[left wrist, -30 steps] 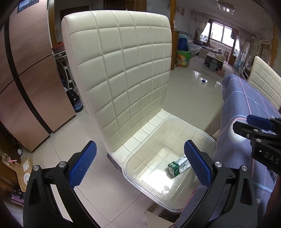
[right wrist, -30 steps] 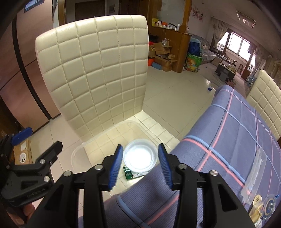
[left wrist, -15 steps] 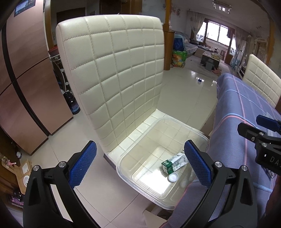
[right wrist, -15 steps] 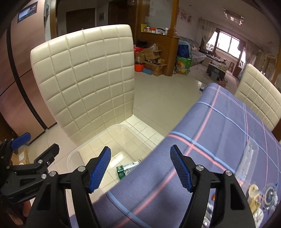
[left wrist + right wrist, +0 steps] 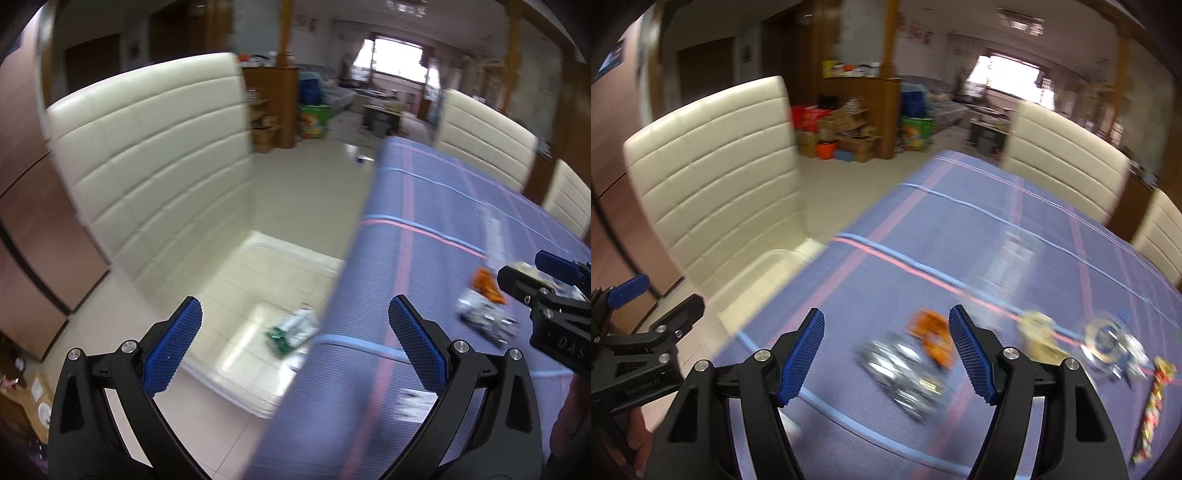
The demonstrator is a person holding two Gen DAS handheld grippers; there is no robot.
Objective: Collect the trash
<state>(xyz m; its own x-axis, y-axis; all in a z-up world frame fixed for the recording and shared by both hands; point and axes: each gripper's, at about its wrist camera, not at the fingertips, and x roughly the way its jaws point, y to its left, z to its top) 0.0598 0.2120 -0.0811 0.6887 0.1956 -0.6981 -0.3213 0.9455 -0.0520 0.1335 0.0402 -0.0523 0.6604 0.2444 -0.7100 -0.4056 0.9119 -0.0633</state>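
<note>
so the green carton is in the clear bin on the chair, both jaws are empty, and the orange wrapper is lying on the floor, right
Not quite. The orange wrapper lies on the blue tablecloth, beside the silvery wrapper, as the right wrist view shows. The rest holds: the green carton is in the clear bin on the chair, and the left gripper and right gripper are empty.

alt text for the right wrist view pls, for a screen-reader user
The right gripper, jaws open and empty, hangs over a blue striped tablecloth, framing a blurred silver wrapper and orange wrapper. More litter lies right; a cream chair and the left gripper sit left.
</note>
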